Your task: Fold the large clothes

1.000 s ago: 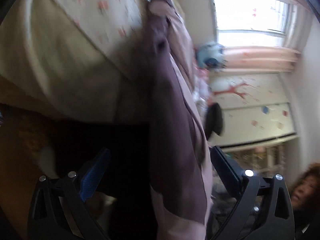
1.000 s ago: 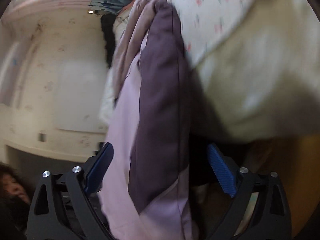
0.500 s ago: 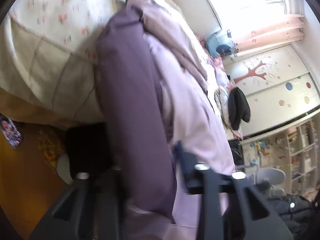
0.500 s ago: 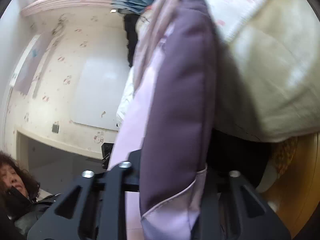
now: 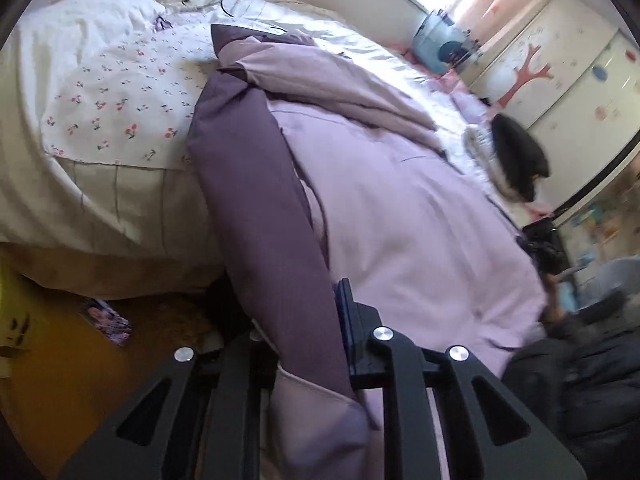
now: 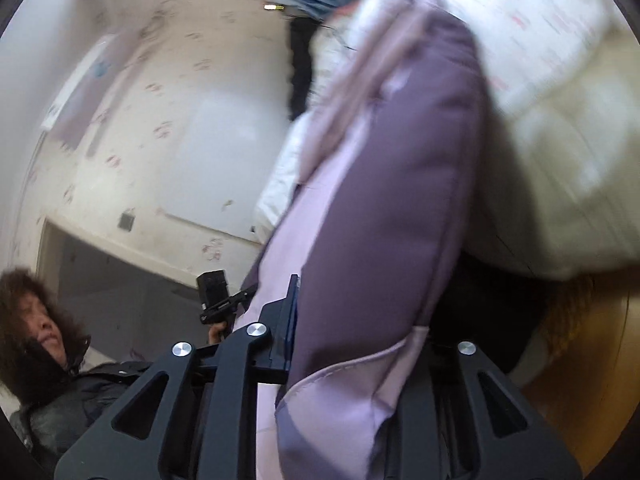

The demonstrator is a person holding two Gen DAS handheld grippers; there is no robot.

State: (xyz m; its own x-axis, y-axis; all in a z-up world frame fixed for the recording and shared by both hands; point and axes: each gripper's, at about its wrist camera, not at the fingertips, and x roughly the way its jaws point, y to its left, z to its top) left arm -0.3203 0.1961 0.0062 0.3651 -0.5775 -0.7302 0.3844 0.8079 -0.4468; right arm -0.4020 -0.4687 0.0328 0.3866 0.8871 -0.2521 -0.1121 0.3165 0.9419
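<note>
Both hand-held grippers, left [image 5: 304, 332] and right [image 6: 360, 320], open a second ago, now clamped on purple jacket [image 5: 400, 208], its hem lifted

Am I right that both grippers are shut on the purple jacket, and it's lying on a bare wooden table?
Partly. Both the left gripper and right gripper are shut on the purple jacket, but it lies on a bed, as the left wrist view shows.

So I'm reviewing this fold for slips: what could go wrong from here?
Both the left gripper and right gripper pinch only the jacket's hem edge, so the smooth fabric could slide out. Its bulk lies bunched on the bed, so pulling may drag it off crooked toward the floor.
</note>
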